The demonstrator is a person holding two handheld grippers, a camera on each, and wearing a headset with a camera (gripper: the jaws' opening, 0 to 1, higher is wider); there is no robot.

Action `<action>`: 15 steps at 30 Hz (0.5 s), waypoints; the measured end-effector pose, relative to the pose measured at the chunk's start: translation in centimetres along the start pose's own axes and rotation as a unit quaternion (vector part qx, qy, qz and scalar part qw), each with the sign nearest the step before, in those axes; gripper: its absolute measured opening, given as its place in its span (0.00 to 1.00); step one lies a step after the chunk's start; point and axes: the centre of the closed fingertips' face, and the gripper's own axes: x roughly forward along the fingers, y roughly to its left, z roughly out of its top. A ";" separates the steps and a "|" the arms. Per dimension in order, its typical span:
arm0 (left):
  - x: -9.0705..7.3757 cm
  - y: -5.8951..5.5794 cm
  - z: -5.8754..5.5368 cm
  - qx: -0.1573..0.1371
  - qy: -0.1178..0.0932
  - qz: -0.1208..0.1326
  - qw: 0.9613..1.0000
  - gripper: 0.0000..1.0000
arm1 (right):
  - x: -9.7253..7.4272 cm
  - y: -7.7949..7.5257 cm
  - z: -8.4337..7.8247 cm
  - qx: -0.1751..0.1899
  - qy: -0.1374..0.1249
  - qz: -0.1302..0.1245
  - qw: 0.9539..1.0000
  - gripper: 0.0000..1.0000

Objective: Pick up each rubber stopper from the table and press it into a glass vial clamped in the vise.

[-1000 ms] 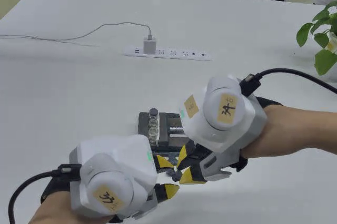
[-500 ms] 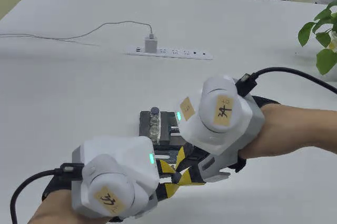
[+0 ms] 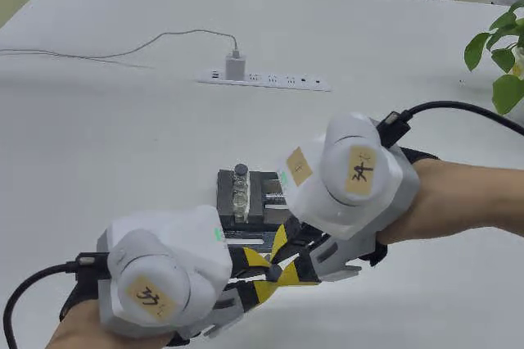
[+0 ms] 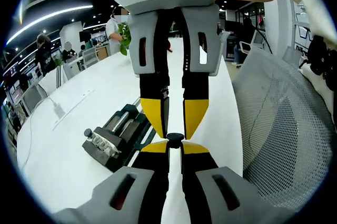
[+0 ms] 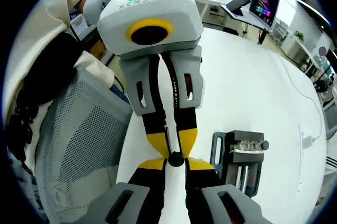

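Left tool [image 4: 175, 148] and right tool [image 5: 176, 164] are met tip-to-tip, both clamped on 1 rubber stopper [image 4: 175, 138], near vise [image 3: 226, 195] w/ glass vial [image 3: 240, 196].

The white table [image 3: 123, 144] carries a dark vise [image 3: 228, 197], a white power strip [image 3: 278, 82] and a thin cable [image 3: 192, 31]

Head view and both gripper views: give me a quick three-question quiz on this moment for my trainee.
1. True or false: the stopper lies on the table.
2. In the head view, where on the power strip is the charger plugged in? A near its left end; B near its right end; C in the middle.
3. Fill in: the vial stands clamped in the ____.
Key: 1 false, it sits pinched where the tips of the left gripper and right gripper meet; 2 A; 3 vise.
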 end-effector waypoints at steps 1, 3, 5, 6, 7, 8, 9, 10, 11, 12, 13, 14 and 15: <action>-0.1 0.1 0.2 -0.004 -0.005 0.002 1.000 0.04 | -0.2 -0.1 0.0 0.003 -0.005 -0.003 1.000 0.11; -0.1 0.2 0.3 -0.008 -0.008 0.004 1.000 0.04 | -0.4 -0.1 0.0 0.007 -0.009 -0.003 1.000 0.11; -0.2 0.3 0.4 -0.004 -0.010 0.006 1.000 0.04 | -0.6 -0.3 -0.1 0.007 -0.010 -0.007 1.000 0.10; -0.2 0.3 0.5 -0.005 -0.012 0.008 1.000 0.04 | -0.7 -0.4 -0.2 0.009 -0.009 -0.009 1.000 0.10; -0.2 0.4 0.5 -0.004 -0.013 0.010 1.000 0.04 | -0.8 -0.4 -0.3 0.011 -0.010 -0.010 1.000 0.10; -0.2 0.4 0.5 -0.004 -0.014 0.010 1.000 0.04 | -0.8 -0.5 -0.3 0.014 -0.013 -0.011 1.000 0.10; -0.2 0.3 0.6 -0.005 -0.016 0.009 1.000 0.04 | -0.9 -0.5 -0.3 0.015 -0.014 -0.011 1.000 0.10; -0.3 0.4 0.6 -0.007 -0.017 0.010 1.000 0.04 | -1.0 -0.5 -0.3 0.018 -0.016 -0.011 1.000 0.09; -0.3 0.4 0.7 -0.007 -0.018 0.010 1.000 0.04 | -1.0 -0.5 -0.3 0.020 -0.018 -0.011 1.000 0.08; -0.2 0.4 0.7 -0.008 -0.020 0.010 1.000 0.04 | -1.0 -0.4 -0.2 0.020 -0.021 -0.012 1.000 0.08; -0.2 0.4 0.8 -0.007 -0.019 0.010 1.000 0.04 | -1.0 -0.4 -0.1 0.022 -0.022 -0.011 0.999 0.09; -0.2 0.3 0.8 -0.007 -0.020 0.009 1.000 0.04 | -1.0 -0.4 -0.1 0.022 -0.022 -0.011 0.999 0.08; -0.2 0.3 0.9 -0.007 -0.021 0.009 1.000 0.04 | -1.0 -0.4 -0.1 0.022 -0.022 -0.011 0.999 0.09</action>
